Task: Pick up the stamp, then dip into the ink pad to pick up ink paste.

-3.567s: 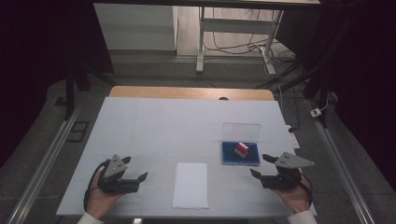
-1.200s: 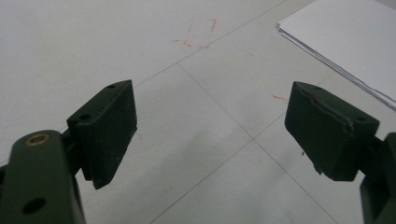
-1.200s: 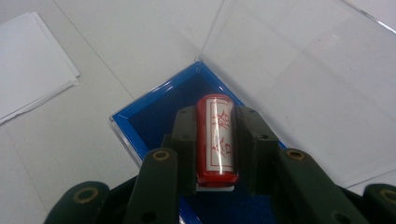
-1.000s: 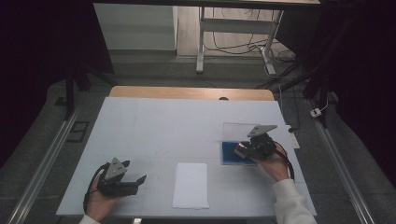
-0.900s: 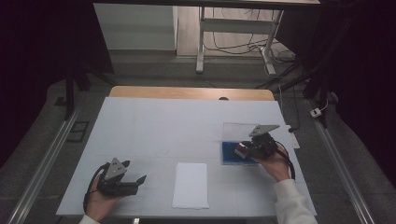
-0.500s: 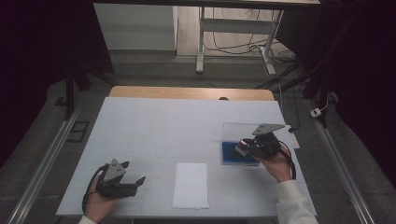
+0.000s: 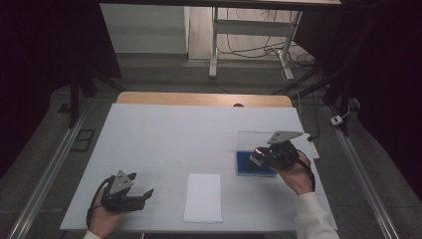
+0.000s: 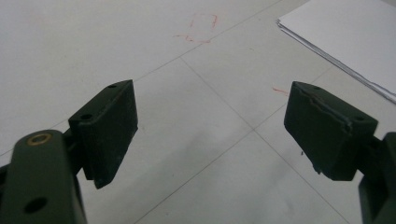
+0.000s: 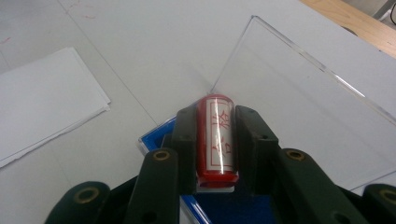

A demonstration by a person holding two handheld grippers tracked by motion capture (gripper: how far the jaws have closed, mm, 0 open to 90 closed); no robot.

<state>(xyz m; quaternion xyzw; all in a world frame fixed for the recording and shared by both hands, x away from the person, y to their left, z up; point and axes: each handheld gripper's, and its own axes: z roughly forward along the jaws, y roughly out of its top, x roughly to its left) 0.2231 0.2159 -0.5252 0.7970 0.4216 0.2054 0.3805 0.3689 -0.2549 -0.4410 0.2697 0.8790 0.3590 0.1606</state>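
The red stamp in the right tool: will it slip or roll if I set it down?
The red stamp looks like a glossy cylinder, so it may slip between the right tool jaws. Laid sideways on the table it would probably roll; standing on end seems safer.

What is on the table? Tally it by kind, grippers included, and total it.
Grippers: 2 (left, right)
Red stamp: 1, clamped in the right gripper
Blue box with clear lid open: 1
Paper stack: 1
Total: 5
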